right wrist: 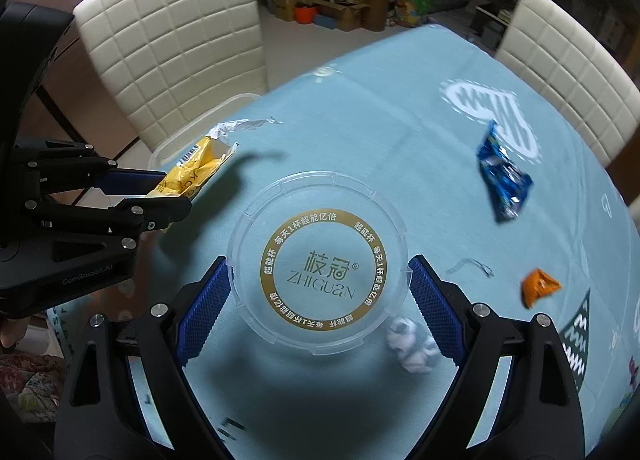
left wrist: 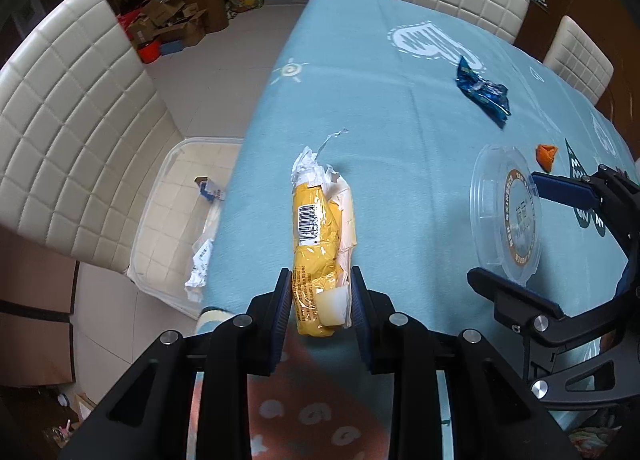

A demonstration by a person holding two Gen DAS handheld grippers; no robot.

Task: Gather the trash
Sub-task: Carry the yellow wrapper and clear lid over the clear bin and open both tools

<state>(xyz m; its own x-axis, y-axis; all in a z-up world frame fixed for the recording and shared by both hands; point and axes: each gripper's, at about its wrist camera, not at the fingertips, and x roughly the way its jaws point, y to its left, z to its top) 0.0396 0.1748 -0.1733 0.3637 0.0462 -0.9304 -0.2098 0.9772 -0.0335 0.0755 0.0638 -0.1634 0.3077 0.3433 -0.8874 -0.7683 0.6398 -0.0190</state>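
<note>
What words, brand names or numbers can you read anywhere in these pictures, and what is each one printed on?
"ZHIGUAN", below the characters "枝冠": centre of the clear plastic lid between the right gripper fingers.
"每天1杯超能亿倍" and "超能杯": gold ring on that lid.
"GenRobot.AI", faint: body of the left gripper.
Barcode digits and print on the yellow wrapper: too small to read.
Blue wrapper: print blurred.

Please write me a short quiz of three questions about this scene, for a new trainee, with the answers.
1. True or false: the left tongs hold the yellow torn plastic wrapper.
2. What do the right tongs grip? A) blue crumpled foil packet B) round clear plastic lid with gold ring C) small orange wrapper
3. Where does the clear plastic bin stand?

Key: 1 true. 2 B. 3 On the tiled floor, between the white padded chair and the table with the light blue cloth.
</note>
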